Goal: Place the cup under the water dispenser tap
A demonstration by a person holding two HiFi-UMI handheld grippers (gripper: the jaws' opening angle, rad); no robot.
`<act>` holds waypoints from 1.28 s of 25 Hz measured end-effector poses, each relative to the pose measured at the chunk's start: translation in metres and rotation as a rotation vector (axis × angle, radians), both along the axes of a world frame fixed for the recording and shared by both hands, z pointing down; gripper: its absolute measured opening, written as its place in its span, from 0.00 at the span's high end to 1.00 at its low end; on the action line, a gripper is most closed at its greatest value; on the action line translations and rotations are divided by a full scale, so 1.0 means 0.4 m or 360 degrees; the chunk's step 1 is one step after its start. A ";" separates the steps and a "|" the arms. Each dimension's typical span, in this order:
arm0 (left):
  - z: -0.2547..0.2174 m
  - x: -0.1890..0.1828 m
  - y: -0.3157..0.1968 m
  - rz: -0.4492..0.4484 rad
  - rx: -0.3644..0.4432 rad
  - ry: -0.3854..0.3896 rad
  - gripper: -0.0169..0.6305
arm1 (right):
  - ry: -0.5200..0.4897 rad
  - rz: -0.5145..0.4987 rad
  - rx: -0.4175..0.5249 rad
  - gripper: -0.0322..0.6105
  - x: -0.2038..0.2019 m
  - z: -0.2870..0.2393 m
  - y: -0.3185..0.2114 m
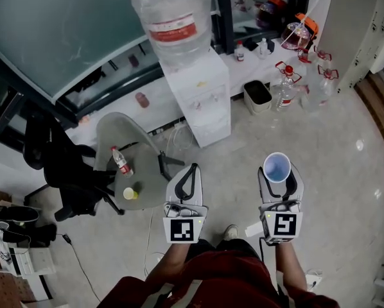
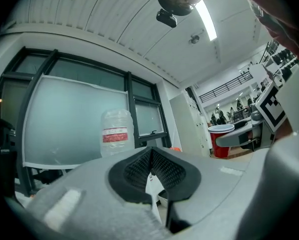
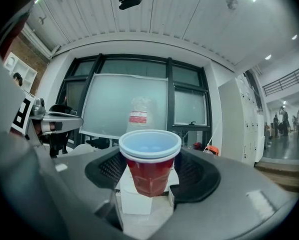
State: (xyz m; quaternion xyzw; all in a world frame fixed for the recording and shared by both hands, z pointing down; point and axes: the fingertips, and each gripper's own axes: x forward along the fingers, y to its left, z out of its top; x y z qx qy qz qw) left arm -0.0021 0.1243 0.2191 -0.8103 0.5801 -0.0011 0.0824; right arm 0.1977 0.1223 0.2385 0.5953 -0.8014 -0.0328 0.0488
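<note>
A red plastic cup (image 1: 277, 167) with a pale inside stands upright between the jaws of my right gripper (image 1: 277, 173), which is shut on it. In the right gripper view the cup (image 3: 149, 166) fills the middle, with the white water dispenser (image 3: 133, 200) showing straight behind and below it. The dispenser (image 1: 201, 98) carries a large clear bottle (image 1: 173, 18) and stands ahead across the floor, apart from both grippers. My left gripper (image 1: 189, 172) is level beside the right one, shut and holding nothing; its pads (image 2: 164, 171) meet in the left gripper view.
A round grey table (image 1: 118, 133) at the left carries a small bottle (image 1: 121, 162) and a yellow object (image 1: 130, 194). A black chair (image 1: 63, 172) stands beside it. Right of the dispenser are a bin (image 1: 258, 96) and several water jugs (image 1: 288, 85).
</note>
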 end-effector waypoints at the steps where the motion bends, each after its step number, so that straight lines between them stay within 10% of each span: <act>1: -0.002 0.011 -0.015 -0.0003 0.0004 -0.0002 0.98 | 0.0012 -0.0009 0.0000 0.49 0.010 0.005 -0.016; 18: 0.113 0.022 -0.271 -0.0037 -0.0090 0.0045 0.98 | 0.0004 -0.0100 -0.0072 0.49 -0.023 0.077 -0.283; 32: 0.309 -0.116 -0.568 -0.0120 -0.0265 0.0122 0.98 | 0.0087 -0.0338 -0.0233 0.49 -0.236 0.243 -0.620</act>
